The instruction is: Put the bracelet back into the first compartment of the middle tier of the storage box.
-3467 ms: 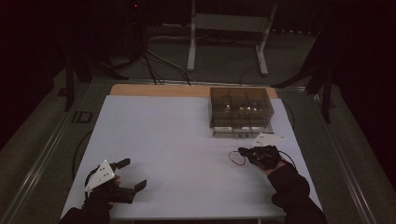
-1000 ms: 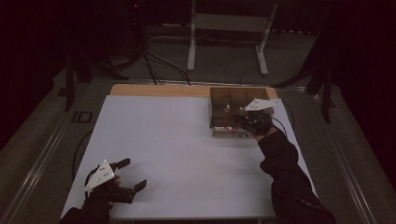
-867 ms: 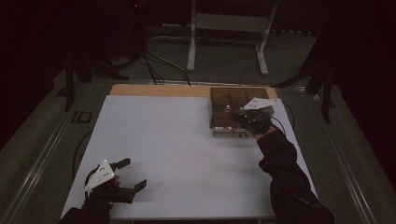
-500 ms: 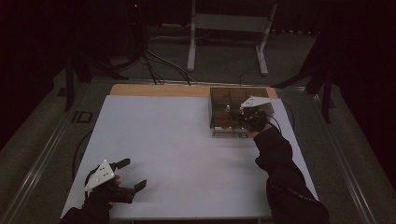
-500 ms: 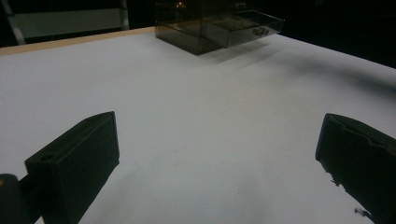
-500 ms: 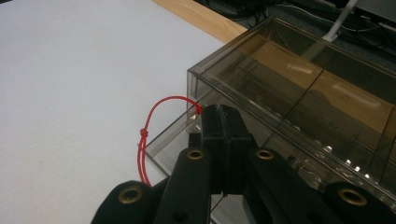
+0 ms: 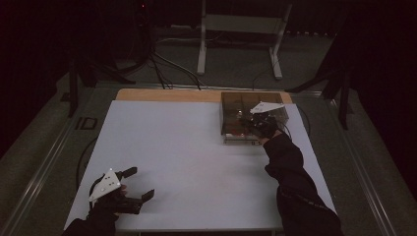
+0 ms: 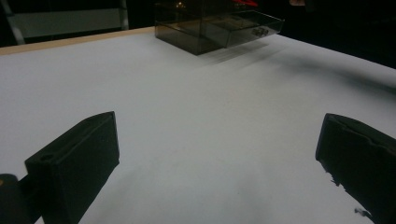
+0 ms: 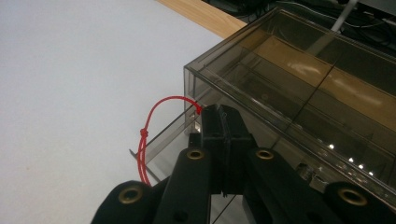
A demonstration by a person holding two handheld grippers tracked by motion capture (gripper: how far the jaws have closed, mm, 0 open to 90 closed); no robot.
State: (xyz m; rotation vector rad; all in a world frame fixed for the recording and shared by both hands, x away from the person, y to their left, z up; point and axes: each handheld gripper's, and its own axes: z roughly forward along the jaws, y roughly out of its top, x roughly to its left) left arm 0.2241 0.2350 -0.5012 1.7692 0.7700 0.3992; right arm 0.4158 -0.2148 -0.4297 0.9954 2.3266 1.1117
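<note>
A smoky clear box [image 7: 246,105] stands at the back right of the white table [image 7: 187,147], its low front drawer [image 9: 163,140] pulled out. My right gripper [image 7: 252,126] hangs at the box's front. In the right gripper view its jaws [image 9: 219,114] are pressed together on a thin red cord loop [image 9: 154,112], which arcs from the tips down past the drawer's edge and carries a small knot. My left gripper [image 7: 141,183] rests at the front left of the table. Its jaws [image 8: 219,135] stand wide apart with only bare table between them.
The box [image 8: 205,28] and its open drawer are far across the table from the left gripper. A wooden strip [image 7: 167,95] borders the table's back edge. Metal stand legs [image 7: 236,44] and cables lie on the dark floor behind.
The right gripper carried the red cord from the front right of the table up to the box, then sank slightly toward the drawer. The left gripper stayed put.
</note>
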